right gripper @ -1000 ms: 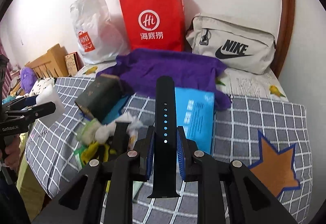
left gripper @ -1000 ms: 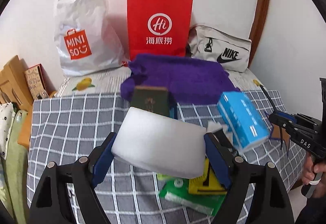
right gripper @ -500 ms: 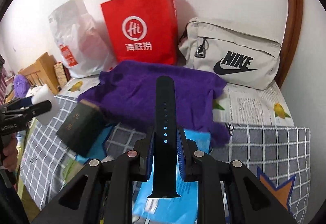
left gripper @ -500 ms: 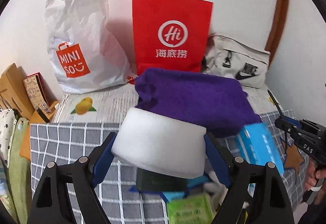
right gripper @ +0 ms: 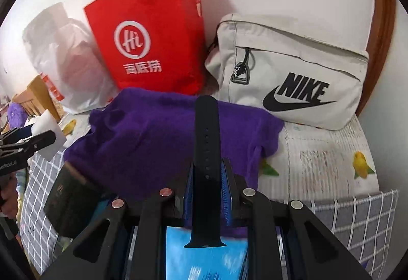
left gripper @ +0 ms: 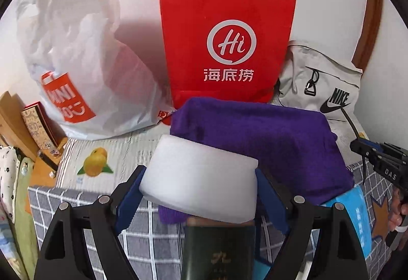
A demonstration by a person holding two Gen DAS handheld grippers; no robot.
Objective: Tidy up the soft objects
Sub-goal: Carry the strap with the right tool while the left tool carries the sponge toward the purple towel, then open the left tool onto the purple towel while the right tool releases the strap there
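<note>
Above the bed's far edge, our left hand-held gripper [left gripper: 201, 193] pinched the sponge [left gripper: 201, 178], the right hand-held gripper [right gripper: 207, 178] the strap [right gripper: 206, 152]; we judged the strap might slip, held narrowly.

Both wrist views look forward and downward, close over the purple towel [left gripper: 257, 137], facing the wall. Left view: red paper bag [left gripper: 227, 40] centred behind towel. Right view: from further right, Nike bag [right gripper: 288, 71] prominent. Shared: towel, red bag, Nike bag.
</note>
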